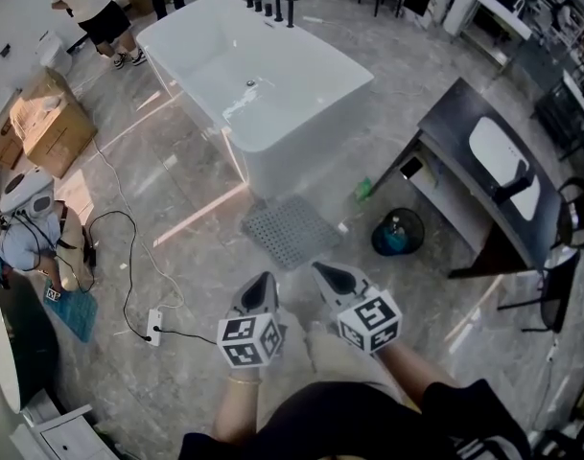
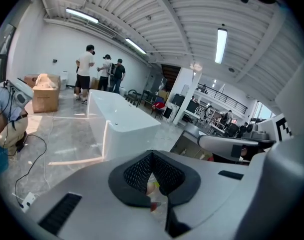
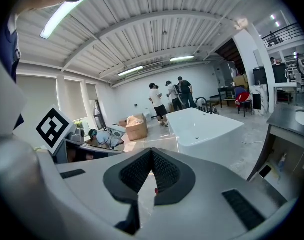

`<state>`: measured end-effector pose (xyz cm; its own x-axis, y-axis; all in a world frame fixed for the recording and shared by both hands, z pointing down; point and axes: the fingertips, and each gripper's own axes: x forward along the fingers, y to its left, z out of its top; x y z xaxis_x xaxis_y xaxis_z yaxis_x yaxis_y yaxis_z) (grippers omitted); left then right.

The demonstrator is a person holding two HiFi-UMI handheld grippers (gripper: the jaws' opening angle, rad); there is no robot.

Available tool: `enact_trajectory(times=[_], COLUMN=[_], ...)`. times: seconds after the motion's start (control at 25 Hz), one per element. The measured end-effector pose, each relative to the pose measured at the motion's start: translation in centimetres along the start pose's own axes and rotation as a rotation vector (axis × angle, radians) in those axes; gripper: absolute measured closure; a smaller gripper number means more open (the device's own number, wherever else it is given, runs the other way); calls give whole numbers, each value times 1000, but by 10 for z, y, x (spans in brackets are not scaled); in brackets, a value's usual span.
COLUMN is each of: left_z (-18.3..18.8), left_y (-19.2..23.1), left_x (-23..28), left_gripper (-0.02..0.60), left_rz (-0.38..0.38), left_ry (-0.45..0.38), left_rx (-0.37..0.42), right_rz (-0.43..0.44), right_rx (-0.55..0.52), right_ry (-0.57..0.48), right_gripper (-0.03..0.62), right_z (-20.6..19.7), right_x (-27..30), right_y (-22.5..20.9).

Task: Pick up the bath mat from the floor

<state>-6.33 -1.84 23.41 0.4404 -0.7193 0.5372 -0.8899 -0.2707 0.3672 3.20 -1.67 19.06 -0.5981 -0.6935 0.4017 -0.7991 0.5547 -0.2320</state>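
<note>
Two grippers sit low in the head view, side by side. The left gripper and the right gripper are smooth pale-grey shells, each carrying a cube of black-and-white square markers. In the left gripper view, the left gripper's dark pads, dimpled like mesh, meet at their tips with nothing between them. The right gripper view shows the same on the right gripper: jaws together and empty.

At twelve o'clock from the grippers, apart from both, the bath mat lies flat on the floor. It is a grey rounded rectangle dotted with small holes, set askew to the tiles. The floor is glossy grey stone with marbled veins and pale strips of reflected light.

At eleven o'clock from the mat stands a white bathtub, glossy and rectangular with rounded corners, its near corner just beside the mat. Black taps stand at its far rim.

At three o'clock from the mat is a round dark bin with something blue inside. Beyond it, at two o'clock, stands a dark slab-topped vanity with an oval white basin.

At nine o'clock a thin black cable loops to a white power strip, and brown cardboard boxes sit at ten o'clock.
</note>
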Motion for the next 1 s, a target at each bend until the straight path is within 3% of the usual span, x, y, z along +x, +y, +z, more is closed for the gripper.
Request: enact_trajectory(times=[0.52,1.0], left_z=[-51,-123], left_y=[66,151], left_x=[81,198], left_gripper=[582,583], left_rz=[15,42], left_ry=[44,71], left_rx=[-34,10], right_rz=[-27,-21], right_rx=[-4,21], right_ry=[57,69], right_gripper=[583,583], right_z=[-66,-178], right_x=[78,173], right_y=[-40,-97])
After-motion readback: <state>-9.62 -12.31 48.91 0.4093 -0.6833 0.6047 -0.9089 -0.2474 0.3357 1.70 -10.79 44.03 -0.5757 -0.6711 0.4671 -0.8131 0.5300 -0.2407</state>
